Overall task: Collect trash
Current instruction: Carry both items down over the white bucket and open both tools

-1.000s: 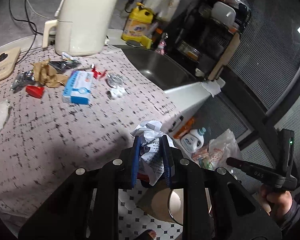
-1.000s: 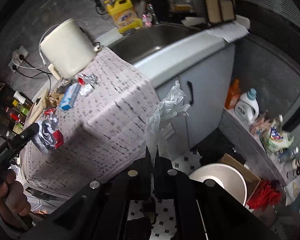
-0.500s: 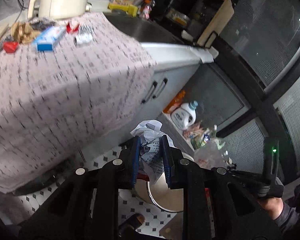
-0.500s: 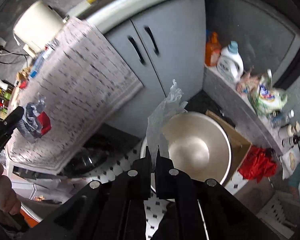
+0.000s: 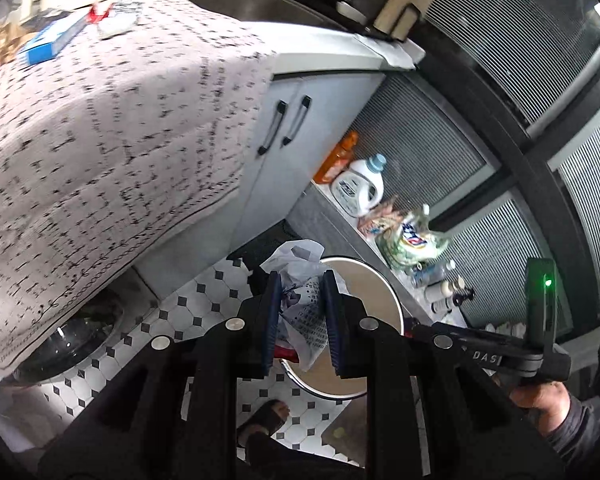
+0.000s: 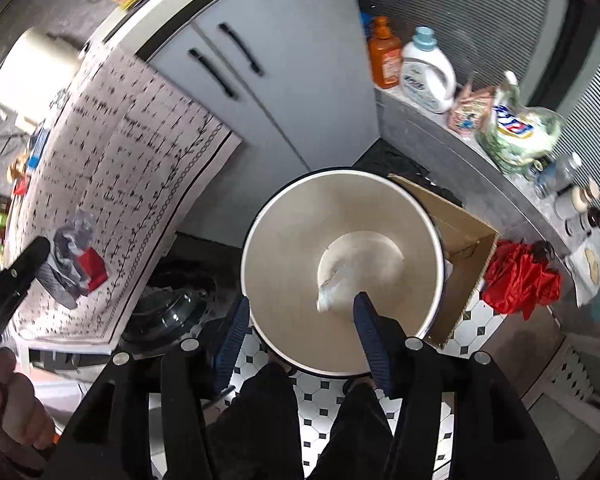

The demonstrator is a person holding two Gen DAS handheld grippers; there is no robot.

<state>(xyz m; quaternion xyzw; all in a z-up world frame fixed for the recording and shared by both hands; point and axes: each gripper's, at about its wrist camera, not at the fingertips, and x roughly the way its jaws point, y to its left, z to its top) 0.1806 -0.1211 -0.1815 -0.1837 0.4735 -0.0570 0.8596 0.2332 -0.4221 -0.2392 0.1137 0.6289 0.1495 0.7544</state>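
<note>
Half a second ago the right claw (image 6: 300, 324) was pinching a thin plastic scrap above the bin (image 6: 260, 248); now its jaws are standing spread wide and the plastic scrap (image 6: 334, 290) is lying inside the bin, near the bottom. That claw is hovering directly over the bin's mouth, probably so the drop lands cleanly. The left claw (image 5: 300, 300) is clenching a crumpled wad (image 5: 304, 308) of printed wrapper and plastic, with a red piece (image 6: 92, 268) tucked in it, and is holding it just beside the bin's rim, seemingly waiting its turn. Farther from the bin, a blue box (image 5: 52, 42) and other scraps are lying on the cloth-covered worktop (image 5: 100, 140) above, so more trips are likely needed.
</note>
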